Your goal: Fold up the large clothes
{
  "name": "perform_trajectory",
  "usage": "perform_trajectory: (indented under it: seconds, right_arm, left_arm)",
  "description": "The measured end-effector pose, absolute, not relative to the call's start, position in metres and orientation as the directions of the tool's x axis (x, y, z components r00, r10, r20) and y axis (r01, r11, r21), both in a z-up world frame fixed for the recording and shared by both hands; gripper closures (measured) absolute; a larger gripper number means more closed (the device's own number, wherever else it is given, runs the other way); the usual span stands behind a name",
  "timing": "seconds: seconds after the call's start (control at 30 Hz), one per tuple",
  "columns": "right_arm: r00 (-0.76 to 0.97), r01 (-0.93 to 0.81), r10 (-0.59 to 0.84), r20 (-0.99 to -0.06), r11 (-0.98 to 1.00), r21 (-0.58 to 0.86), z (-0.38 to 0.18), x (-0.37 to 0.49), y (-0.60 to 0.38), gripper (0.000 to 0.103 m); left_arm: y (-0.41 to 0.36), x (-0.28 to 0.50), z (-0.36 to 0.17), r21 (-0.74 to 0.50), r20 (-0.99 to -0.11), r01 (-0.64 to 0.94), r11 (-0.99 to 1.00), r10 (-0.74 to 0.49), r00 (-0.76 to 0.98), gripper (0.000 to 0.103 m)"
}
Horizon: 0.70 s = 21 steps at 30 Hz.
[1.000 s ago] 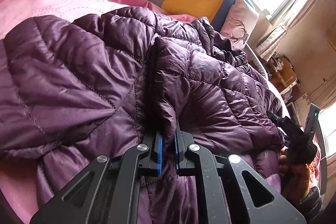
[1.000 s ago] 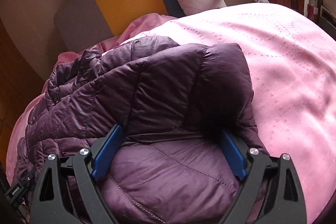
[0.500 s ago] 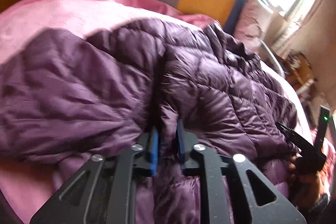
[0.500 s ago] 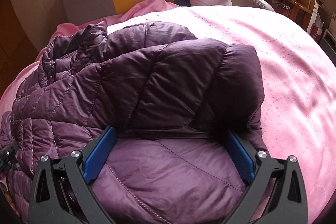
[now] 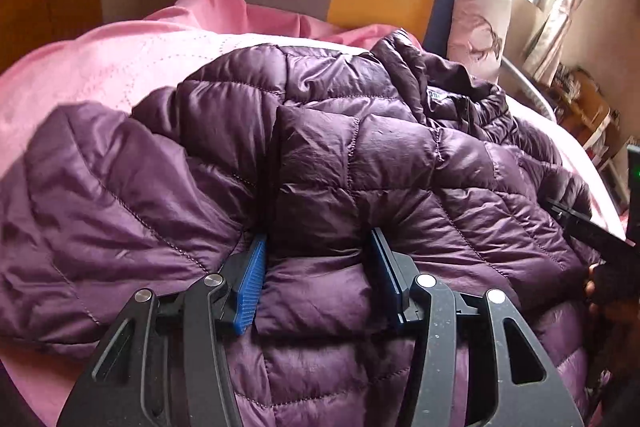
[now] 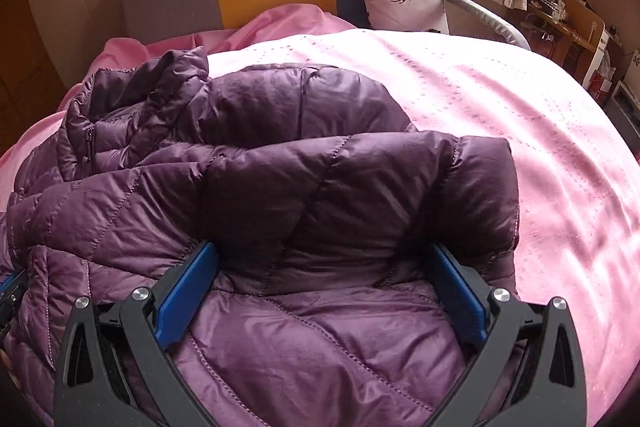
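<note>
A: Purple quilted puffer jacket (image 5: 360, 155) lies across the pink bedspread's (image 6: 500, 99) near edge, sleeve folded in so it flattens.
B: Yep, right gripper (image 6: 320, 297) gaping wide, left gripper (image 5: 316, 279) opening, fabric between but unpinched.

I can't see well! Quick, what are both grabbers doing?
Left gripper: jaws opening, purple jacket between them, not pinched.
Right gripper: wide open over the jacket.

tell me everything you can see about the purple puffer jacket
The purple puffer jacket is quilted, shiny, nylon-looking, with a dark zipper near its collar. It lies crumpled and partly folded on the pink bedspread. The left gripper, jaws opening, straddles a puffed ridge; the right gripper stands wide over a folded section.
</note>
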State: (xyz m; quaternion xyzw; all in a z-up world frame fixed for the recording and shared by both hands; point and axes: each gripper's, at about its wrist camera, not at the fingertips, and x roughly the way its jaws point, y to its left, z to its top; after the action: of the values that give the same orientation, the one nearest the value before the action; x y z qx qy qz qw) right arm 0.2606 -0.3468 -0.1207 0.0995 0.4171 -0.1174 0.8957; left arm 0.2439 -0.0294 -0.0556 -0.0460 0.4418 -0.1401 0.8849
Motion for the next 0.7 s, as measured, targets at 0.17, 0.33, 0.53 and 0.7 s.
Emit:
perform_trajectory:
  seconds: [0.17,0.33,0.53,0.7]
  right_arm:
    - [0.625,0.295,-0.134,-0.769,0.952,0.074,-0.119,0.259,-0.348,0.002]
    - [0.677,0.286,-0.123,-0.726,0.953,0.105,-0.1,0.227,-0.337,0.002]
    - [0.684,0.161,-0.004,-0.73,0.976,0.145,-0.089,0.191,-0.297,0.002]
    - [0.701,0.102,0.009,-0.713,0.988,0.113,-0.094,0.169,-0.254,0.002]
  left_arm:
    - [-0.027,0.241,-0.053,-0.214,-0.769,0.204,0.955,-0.293,0.567,0.053]
    - [0.015,0.213,-0.032,-0.363,-0.716,0.1,0.926,-0.346,0.606,0.035]
    - [0.086,0.17,-0.024,-0.451,-0.684,-0.059,0.891,-0.302,0.664,0.034]
    - [0.174,0.141,-0.037,-0.502,-0.702,-0.302,0.81,-0.179,0.689,0.034]
